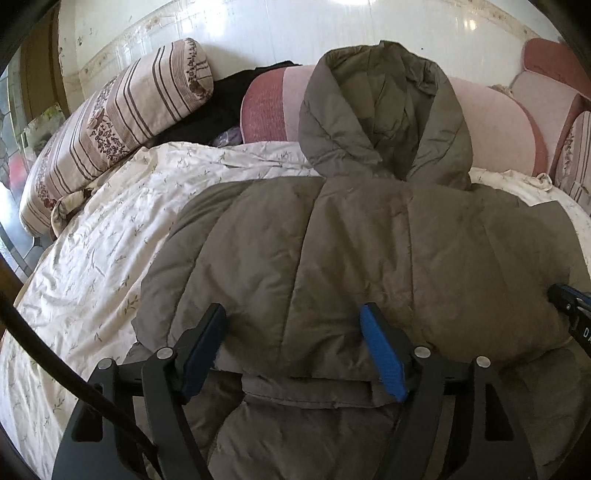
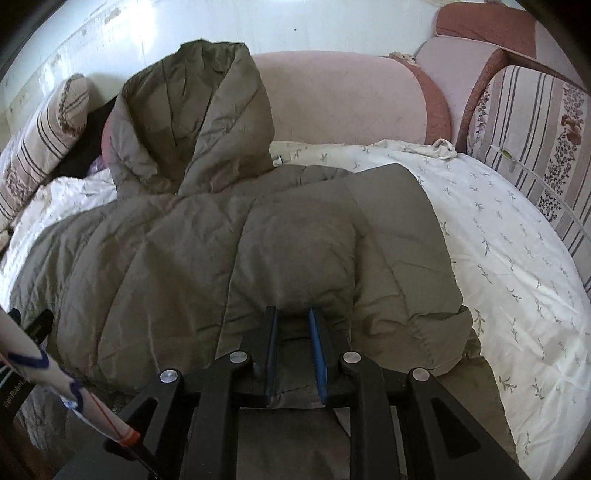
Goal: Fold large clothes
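A grey-brown padded jacket (image 1: 369, 251) lies spread across the floral quilt (image 1: 92, 266) on the bed, and everything else is best placed from it. Its hood (image 1: 384, 114) stands propped against the long pink bolster (image 1: 495, 133) at the far side, near the white wall (image 1: 258, 22). In the left wrist view a striped floral pillow (image 1: 110, 122) lies beyond the jacket's left shoulder, with some dark cloth (image 1: 221, 107) between that pillow and the hood. In the right wrist view another striped cushion (image 2: 535, 140) stands to the right of the jacket, well apart from it across bare quilt. The jacket's near edge is doubled up into a thick fold, and both tongs sit there. The left gripper (image 1: 295, 350) stands wide, its blue pads straddling the puffed near edge of the jacket; fabric bulges between them, but whether the pads press on it cannot be told. The right gripper (image 2: 293, 332) has its jaws nearly together, with a narrow ridge of jacket fabric pinched up between the pads, so it holds the jacket at the folded near hem. Its black tip also shows at the right edge of the left wrist view, against the jacket's side. A white sleeve (image 2: 55, 384) with blue marks crosses the lower left corner of the right wrist view, beside the jacket's left side.
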A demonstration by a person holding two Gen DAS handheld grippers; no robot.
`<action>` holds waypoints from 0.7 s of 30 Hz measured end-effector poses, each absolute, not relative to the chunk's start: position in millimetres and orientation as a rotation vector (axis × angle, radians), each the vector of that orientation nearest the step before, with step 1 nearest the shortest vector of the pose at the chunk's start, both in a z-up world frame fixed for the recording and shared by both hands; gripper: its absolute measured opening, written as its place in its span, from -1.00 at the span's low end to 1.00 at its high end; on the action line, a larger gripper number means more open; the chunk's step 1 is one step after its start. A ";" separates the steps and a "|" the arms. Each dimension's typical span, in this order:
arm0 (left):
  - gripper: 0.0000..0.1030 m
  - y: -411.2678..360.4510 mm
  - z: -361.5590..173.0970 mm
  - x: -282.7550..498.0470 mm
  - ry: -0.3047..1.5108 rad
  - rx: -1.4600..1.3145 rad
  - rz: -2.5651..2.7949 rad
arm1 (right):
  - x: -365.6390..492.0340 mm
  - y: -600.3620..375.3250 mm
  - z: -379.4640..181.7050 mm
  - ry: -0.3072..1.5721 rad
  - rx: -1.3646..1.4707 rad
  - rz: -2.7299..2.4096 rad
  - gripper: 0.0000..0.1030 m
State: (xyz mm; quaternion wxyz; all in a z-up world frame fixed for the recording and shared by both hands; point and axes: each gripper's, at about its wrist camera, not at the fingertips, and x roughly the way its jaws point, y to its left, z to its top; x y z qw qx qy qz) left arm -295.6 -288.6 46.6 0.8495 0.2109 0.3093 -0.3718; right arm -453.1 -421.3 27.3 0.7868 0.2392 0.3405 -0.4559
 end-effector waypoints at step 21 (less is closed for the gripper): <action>0.52 -287.8 45.4 -294.5 0.650 0.453 -0.773 | -446.2 -391.1 47.4 0.720 0.365 -1.009 -0.38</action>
